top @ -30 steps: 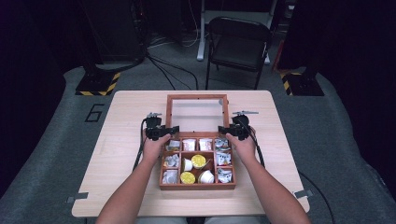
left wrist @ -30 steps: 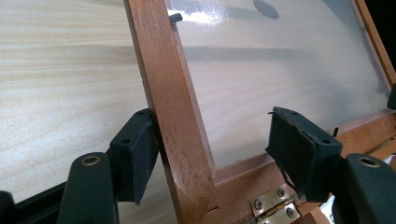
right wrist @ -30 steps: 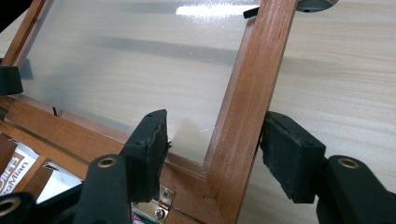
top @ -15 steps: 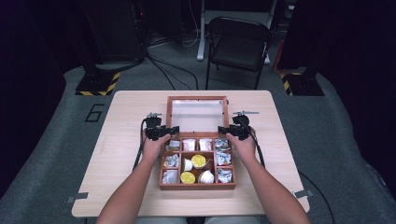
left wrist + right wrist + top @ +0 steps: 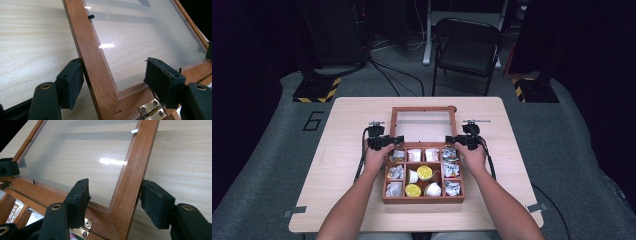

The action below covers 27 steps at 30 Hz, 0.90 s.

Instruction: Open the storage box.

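Observation:
A wooden compartment box stands at the table's front middle, its glass-paned lid swung open behind it. My left gripper straddles the lid's left rail near the brass hinge. Its jaws have just been opening: the left pad sits against the rail and the right pad stands apart over the glass. My right gripper straddles the lid's right rail, open, with its inner pad clear of the wood. The left gripper and the right gripper hold nothing else.
The box's compartments hold yellow-lidded cups and several white and silver packets. Bare tabletop lies on both sides of the box. A black folding chair stands beyond the table's far edge.

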Tool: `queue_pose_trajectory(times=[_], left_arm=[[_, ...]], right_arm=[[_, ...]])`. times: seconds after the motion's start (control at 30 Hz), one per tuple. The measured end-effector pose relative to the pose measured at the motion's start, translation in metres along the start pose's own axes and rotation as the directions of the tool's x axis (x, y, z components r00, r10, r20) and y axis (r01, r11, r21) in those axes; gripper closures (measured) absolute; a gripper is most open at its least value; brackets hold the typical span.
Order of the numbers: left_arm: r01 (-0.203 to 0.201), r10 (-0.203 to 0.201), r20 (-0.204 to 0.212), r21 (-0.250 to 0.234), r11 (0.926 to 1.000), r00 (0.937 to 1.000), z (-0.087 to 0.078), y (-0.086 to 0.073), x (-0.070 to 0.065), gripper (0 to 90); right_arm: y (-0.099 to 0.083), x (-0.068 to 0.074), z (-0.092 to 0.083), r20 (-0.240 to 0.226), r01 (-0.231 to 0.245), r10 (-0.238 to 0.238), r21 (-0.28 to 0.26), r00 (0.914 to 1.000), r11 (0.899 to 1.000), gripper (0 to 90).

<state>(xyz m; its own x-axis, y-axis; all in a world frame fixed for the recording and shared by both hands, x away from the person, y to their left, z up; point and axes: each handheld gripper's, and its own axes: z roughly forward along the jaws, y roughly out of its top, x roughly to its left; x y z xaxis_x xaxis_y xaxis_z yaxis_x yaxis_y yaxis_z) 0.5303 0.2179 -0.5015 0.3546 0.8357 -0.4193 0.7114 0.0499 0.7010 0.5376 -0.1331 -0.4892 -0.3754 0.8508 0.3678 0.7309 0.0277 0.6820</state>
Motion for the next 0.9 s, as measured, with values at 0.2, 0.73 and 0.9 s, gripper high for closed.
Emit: queue_pose_trajectory(times=[0.2, 0.73, 0.9], left_arm=[[0.010, -0.010, 0.003, 0.006, 0.9999, 0.9999, 0.0006, -0.0002, 0.0011, 31.3], [0.046, -0.046, 0.013, 0.022, 0.9987, 0.9989, 0.0024, -0.0009, 0.0041, 31.0], [0.058, -0.058, 0.014, 0.031, 0.9979, 0.9982, 0.0028, -0.0011, 0.0050, 30.9]], right_arm=[[-0.0002, -0.0018, 0.0008, -0.008, -0.010, 0.010, 0.004, 0.9999, 1.000, 40.0], [-0.0013, -0.0056, 0.0025, -0.033, -0.070, 0.071, 0.029, 0.9969, 0.997, 40.0], [-0.0015, -0.0075, 0.0037, -0.040, -0.079, 0.080, 0.030, 0.9960, 0.996, 40.0]])
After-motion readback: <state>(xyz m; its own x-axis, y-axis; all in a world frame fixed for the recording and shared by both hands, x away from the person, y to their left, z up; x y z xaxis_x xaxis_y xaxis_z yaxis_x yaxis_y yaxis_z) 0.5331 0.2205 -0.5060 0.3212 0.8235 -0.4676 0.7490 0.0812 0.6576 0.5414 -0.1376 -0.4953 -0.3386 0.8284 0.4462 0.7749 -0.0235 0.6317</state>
